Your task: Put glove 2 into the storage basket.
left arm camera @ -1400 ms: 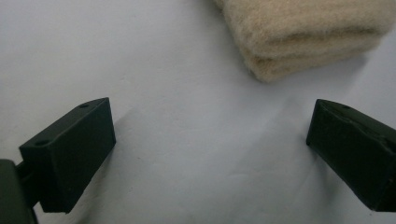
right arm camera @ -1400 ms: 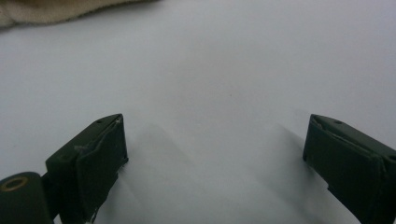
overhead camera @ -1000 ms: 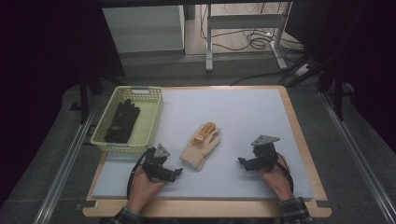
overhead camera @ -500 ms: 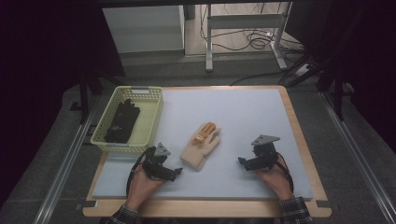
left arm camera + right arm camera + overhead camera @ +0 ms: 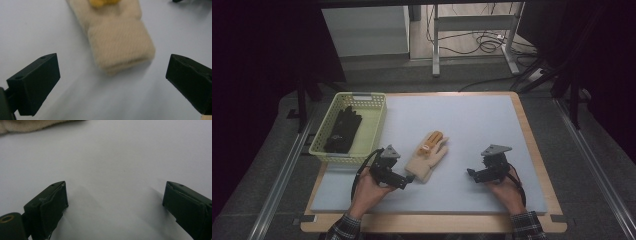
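A cream knitted glove (image 5: 427,155) with yellow-orange fingers lies flat near the middle of the pale blue mat (image 5: 472,125). My left gripper (image 5: 408,178) rests on the mat just left of the glove's cuff, jaws wide open. In the left gripper view the cuff (image 5: 120,42) lies ahead of the open gripper (image 5: 112,82), apart from both jaws. My right gripper (image 5: 472,174) sits on the mat to the glove's right, open and holding nothing. In the right gripper view a strip of the glove (image 5: 32,125) shows at the top left, far from the gripper (image 5: 115,197).
A pale green basket (image 5: 374,131) stands at the mat's left edge with dark gloves (image 5: 343,131) inside. The mat lies on a wooden board (image 5: 532,145). Beyond the table are a white cabinet (image 5: 364,30), metal desk legs and floor cables (image 5: 484,42).
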A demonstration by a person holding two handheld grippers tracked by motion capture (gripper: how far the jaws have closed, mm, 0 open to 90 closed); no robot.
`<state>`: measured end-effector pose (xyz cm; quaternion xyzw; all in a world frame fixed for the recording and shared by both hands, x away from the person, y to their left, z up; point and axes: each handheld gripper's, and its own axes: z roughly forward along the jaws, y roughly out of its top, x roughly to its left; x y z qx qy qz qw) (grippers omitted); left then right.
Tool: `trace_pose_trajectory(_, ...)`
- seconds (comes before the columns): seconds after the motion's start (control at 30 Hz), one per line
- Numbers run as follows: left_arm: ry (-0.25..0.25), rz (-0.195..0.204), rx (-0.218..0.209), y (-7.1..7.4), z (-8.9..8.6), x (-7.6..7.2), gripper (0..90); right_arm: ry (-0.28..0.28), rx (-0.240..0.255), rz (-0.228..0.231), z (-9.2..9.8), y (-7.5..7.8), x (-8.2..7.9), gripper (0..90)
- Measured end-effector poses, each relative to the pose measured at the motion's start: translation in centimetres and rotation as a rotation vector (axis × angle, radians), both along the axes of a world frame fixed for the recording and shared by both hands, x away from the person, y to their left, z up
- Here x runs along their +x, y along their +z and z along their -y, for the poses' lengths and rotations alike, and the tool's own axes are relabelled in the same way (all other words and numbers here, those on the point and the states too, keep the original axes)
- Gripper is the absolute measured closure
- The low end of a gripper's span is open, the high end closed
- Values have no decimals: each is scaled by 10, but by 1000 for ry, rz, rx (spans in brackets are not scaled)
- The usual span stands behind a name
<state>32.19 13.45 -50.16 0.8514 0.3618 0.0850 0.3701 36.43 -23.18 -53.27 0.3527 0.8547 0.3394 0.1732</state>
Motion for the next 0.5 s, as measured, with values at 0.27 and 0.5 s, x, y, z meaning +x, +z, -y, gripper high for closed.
trace_pose_trajectory(0.27,4,-20,51,5,37,35,0,1,-1,-1,0,0,0,57)
trace_pose_trajectory(0.5,15,-58,94,-9,63,61,0,1,0,-1,0,0,0,58)
